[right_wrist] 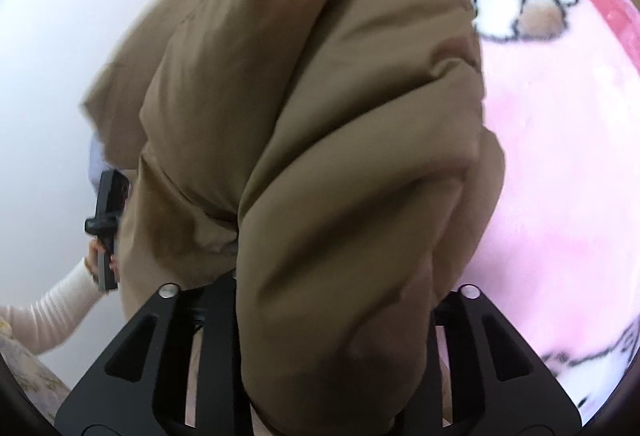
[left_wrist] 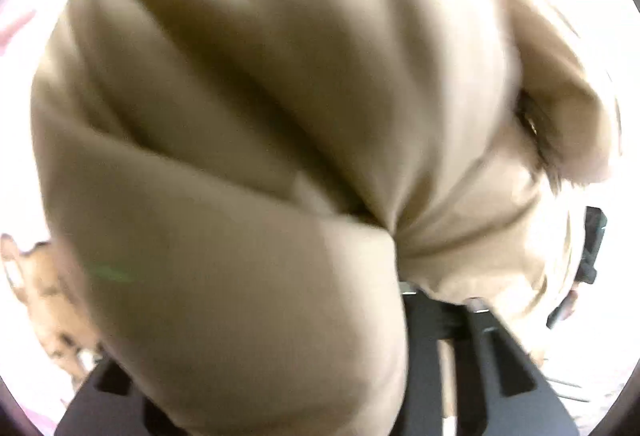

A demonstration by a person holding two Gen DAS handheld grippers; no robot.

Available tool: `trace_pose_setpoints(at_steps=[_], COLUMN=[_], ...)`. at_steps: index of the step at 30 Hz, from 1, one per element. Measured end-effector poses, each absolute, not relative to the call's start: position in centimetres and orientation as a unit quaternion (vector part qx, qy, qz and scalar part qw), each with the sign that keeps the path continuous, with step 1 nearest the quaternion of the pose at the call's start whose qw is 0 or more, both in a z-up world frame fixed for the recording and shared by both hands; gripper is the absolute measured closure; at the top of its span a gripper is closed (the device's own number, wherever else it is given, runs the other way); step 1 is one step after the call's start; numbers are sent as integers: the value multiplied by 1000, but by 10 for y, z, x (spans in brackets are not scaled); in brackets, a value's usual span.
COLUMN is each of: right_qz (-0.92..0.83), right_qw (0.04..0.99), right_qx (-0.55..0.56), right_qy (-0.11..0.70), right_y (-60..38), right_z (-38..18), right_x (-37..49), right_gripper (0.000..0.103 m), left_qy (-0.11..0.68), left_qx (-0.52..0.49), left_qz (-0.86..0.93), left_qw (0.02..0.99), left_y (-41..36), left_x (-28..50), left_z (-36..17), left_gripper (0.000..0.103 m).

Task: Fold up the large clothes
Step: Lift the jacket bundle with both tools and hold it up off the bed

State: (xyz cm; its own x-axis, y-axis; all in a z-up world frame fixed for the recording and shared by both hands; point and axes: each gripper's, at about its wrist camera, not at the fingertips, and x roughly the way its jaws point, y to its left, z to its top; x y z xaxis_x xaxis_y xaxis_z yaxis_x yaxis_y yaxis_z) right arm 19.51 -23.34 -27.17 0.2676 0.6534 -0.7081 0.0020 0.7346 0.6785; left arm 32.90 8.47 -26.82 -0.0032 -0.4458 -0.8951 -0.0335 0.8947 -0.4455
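We hold a large tan padded coat (right_wrist: 320, 123) up off the pink blanket (right_wrist: 560, 175), and the coat is our landmark for everything else. The right gripper (right_wrist: 320, 376) sits at the coat's lower edge, its jaws drawn close together with a thick roll of the fabric bunched between them, so we judge that it has a firm pinch on the garment. The coat hangs in deep folds away from that grip, and the blanket with its cartoon print spreads out beyond the coat's right side.

The left gripper (left_wrist: 432, 320) is also buried under the coat (left_wrist: 260, 135); the tan cloth drapes over its jaws and is drawn into a tight pucker right where they meet, so they look narrowed onto a gather of it, though blur keeps us from seeing the pads. In the right wrist view, the left hand (right_wrist: 98, 252) and a pale ribbed sleeve (right_wrist: 60, 308) show at the coat's left edge.

We take it that two well-separated holds keep the bulky coat spread, ready to be laid flat on the blanket for folding.
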Motion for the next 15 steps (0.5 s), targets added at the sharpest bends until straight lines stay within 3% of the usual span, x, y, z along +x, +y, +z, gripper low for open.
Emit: trace_pose_setpoints(at_steps=[3,11,15], right_qz=[230,266,291], right_qw=[757,796,807], right_qx=[276,256,251], right_qy=[546,479,448], right_y=[-220,-176,-214], right_z=[-236,-134,-87], right_x=[184,150,141], right_gripper=[80,81,81], left_qy=[653,540,503], left_qx=[-207,-252,-269], left_qz=[-128,-87,-64], left_qw=[717,798,819], left_y=[89,105,119], left_x=[320,269,245], left_z=[-236,-131,-84], left_gripper=[85,87,88])
